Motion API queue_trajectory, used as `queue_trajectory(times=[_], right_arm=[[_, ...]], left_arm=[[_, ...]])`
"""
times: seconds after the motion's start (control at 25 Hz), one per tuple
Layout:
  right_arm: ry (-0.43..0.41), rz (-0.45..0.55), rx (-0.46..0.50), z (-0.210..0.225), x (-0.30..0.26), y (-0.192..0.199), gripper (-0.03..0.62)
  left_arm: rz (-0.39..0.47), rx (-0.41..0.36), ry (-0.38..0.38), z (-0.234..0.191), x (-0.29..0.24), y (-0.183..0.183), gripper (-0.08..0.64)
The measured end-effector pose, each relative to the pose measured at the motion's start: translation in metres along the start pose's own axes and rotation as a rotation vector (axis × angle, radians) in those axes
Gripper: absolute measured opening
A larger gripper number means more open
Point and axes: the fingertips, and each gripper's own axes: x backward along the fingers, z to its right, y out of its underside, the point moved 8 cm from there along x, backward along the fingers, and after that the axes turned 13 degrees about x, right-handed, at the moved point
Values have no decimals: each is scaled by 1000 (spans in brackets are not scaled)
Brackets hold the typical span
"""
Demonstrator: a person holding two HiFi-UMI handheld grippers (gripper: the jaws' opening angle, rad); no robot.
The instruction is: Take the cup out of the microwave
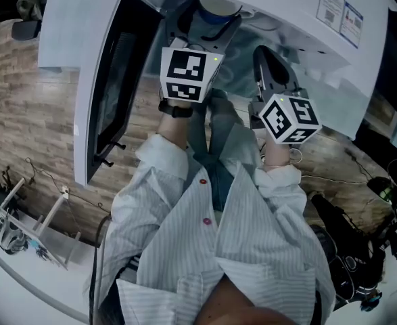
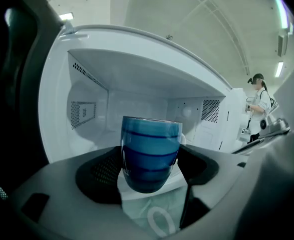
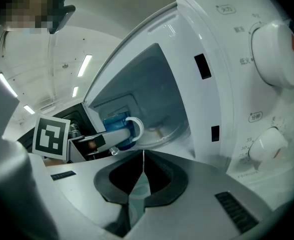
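On the bench (image 1: 15, 107), toward its far edge: microwave (image 1: 279, 9), door (image 1: 110, 80) swung wide to the left. Opening step done, by the look of it, and the reach inside done too.

Clamped round the cup (image 2: 151, 151) with the left tongs (image 2: 151, 173), one pad on each flank, no gap showing on either side. Held at the mouth of the cavity, forward of the glass turntable (image 3: 162, 133) rather than over its middle. Cannot tell whether lifted clear of the floor or resting on the front lip. Judged roughly halfway: gripped and at the front, yet not out past the door frame. Left to do: bring fully out and set down on the bench, probably nearer its front edge.

As for looks: squat and upright, rounded at the base, glazed in bands of lighter and darker blue, with a white handle (image 3: 140, 128) turned toward the right side. Pale at the rim when seen from above; contents not to be made out. Smooth glaze, so likely to slip under a light squeeze.

Farther right: right tongs (image 3: 143, 170) closed pad to pad, nothing between them, hanging before the control panel with its dial (image 3: 274, 44), apart from the cup. Free, by that showing, to steady the load or see to the door afterwards.
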Motion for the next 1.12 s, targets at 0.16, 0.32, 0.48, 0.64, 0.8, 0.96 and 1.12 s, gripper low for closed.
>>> queue_trajectory(times=[0.16,0.32,0.48,0.64,0.8,0.96,1.12], right_arm=[[-22,1,9,-3,5,0,34],[-46,4,19,-4,9,-1,34],[-68,8,33,-3,14,-4,34],[-92,9,46,-5,19,-9,34],[-111,11,50,-7,24,-15,34],[-125,21,60,-11,31,-24,34],[-126,40,70,-13,38,-34,34]], left_arm=[[10,1,-12,5,10,-1,362],[22,18,-27,10,21,2,362],[48,43,-49,14,32,3,362],[48,42,-61,22,46,4,362],[58,78,-74,30,60,3,362],[63,102,-73,37,75,0,362],[85,116,-59,44,87,-9,362]])
